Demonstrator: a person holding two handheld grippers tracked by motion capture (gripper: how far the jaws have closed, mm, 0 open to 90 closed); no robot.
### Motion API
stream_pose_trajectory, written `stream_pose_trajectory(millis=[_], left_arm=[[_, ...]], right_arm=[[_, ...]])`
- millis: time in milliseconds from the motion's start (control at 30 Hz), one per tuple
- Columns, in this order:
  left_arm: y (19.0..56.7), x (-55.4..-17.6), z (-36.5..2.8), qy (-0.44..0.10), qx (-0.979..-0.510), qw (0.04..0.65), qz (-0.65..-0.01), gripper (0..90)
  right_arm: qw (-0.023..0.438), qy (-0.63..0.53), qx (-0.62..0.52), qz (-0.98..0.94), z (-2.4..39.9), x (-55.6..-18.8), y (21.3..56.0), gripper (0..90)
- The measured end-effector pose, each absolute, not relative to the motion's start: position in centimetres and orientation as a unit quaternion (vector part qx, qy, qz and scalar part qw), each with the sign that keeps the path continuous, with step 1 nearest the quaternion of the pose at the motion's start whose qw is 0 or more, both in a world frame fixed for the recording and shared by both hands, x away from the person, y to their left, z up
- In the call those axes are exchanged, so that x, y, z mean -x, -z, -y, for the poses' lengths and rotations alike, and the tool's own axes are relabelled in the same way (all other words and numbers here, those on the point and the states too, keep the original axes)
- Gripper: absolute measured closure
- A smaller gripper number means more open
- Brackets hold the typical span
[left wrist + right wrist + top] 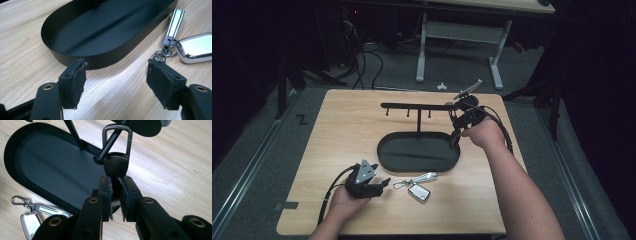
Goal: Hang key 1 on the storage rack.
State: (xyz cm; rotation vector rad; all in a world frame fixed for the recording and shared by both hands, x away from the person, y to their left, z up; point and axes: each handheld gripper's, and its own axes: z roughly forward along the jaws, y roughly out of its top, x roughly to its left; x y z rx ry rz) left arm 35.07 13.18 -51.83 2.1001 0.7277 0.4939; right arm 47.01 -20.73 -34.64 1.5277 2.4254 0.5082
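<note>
- Our right gripper (115, 185) pinches a dark carabiner key clip (116, 152); its loop is threaded over the end of the key stand's bar (110, 141), above the black oval tray (37, 160).
- Risk, as we judge it: releasing early lets the clip slide off the bar end.
- Left gripper (116, 77) spread and empty, just beside the car key fob (197, 47); a careless sweep could push it away.

Lab: floor cables (362, 65), desk frame (459, 37)
</note>
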Motion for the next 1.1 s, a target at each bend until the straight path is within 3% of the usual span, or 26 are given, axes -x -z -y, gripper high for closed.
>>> stream_pose_trajectory(millis=[167,633,1100], left_arm=[[51.8,-35.1,-13.3,-0.194,-0.839,0.418,-0.290,32.6],[51.9,-35.1,-13.0,-0.192,-0.839,0.419,-0.288,32.6],[51.9,-35.1,-12.8,-0.192,-0.840,0.418,-0.287,32.6]], right_arm=[[0.115,-0.167,-0.520,-0.830,20.5,-47.1,35.0,78.3],[0.116,-0.188,-0.522,-0.824,21.5,-45.5,34.8,63.0],[0.108,-0.188,-0.498,-0.839,21.6,-41.2,38.6,51.9]])
